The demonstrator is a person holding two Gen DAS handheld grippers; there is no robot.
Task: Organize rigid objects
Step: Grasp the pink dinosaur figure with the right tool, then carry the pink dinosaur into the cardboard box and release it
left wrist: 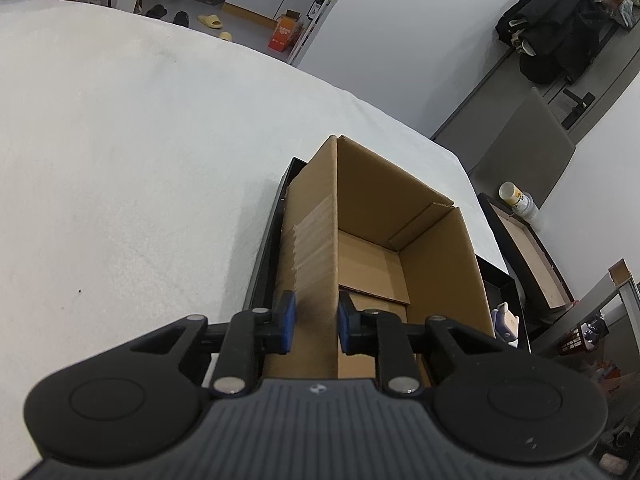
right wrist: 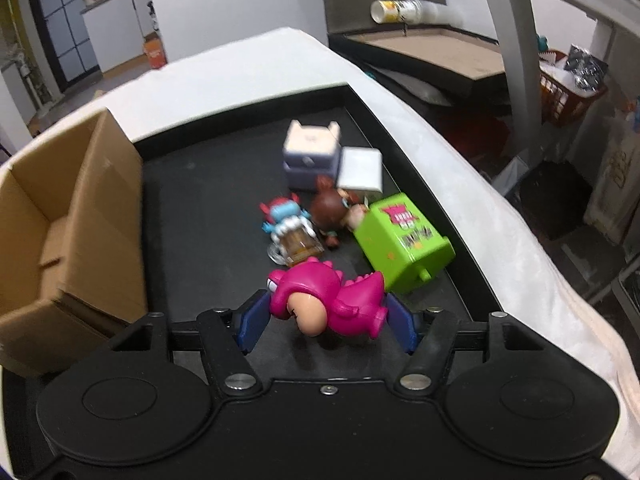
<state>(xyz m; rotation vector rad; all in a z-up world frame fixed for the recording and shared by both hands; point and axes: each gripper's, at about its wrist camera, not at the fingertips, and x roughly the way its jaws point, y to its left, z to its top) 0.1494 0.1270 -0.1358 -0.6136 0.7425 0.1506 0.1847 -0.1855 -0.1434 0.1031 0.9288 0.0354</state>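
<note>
A white cloth-covered table [right wrist: 248,64] carries everything here. Sitting flat on it is a black tray [right wrist: 208,200], and that tray is the landmark. The cloth spreads pale and bare well beyond the tray's far rim and off to its left, with a few faint smudges and one dark speck. Along the tray's right rim only a narrow strip of cloth shows before it drapes over the table's edge. The tray's near end is hidden.
</note>
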